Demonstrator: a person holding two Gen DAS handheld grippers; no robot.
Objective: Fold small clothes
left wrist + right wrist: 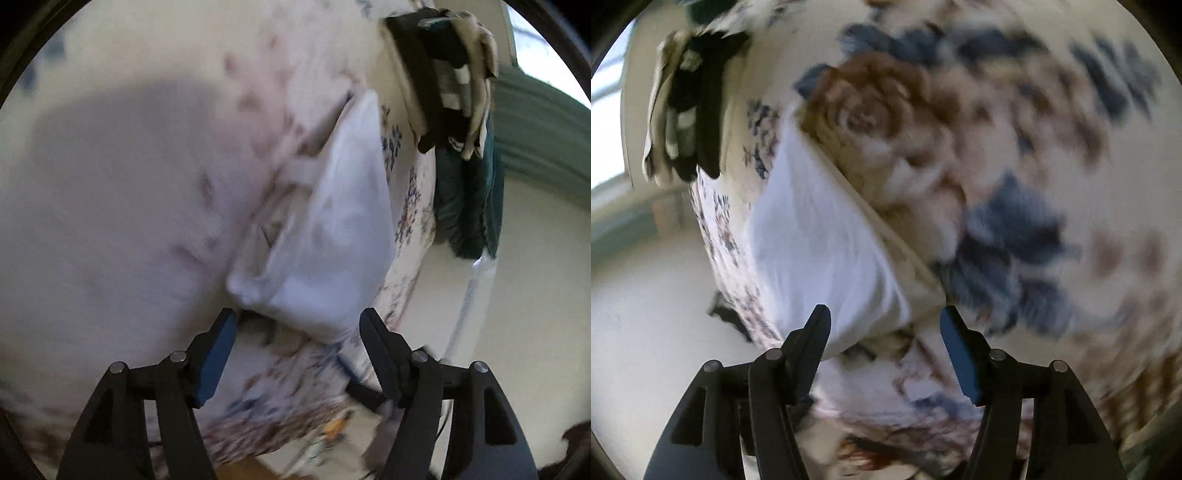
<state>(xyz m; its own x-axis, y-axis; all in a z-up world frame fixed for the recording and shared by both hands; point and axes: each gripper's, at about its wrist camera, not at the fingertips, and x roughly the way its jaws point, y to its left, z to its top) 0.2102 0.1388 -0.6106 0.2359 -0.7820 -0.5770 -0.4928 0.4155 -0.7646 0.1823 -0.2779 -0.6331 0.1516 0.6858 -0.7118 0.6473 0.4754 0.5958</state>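
A white cloth (332, 240) lies folded in a long strip on a floral bedspread (410, 206), blurred in both views. My left gripper (298, 318) is open, its fingertips on either side of the strip's near corner without pressing on it. In the right wrist view the same white cloth (820, 251) has a beige band (886, 236) along one edge. My right gripper (884, 314) is open astride that near end. The gloved hand (480, 55) with the other gripper shows at the strip's far end, as does its counterpart (657, 122).
The bedspread (1015, 129) with large brown and blue flowers fills most of both views. A dark green cloth (469, 203) hangs at the bed's edge, with pale floor (535, 277) beyond. A bright window (605, 122) is at the left.
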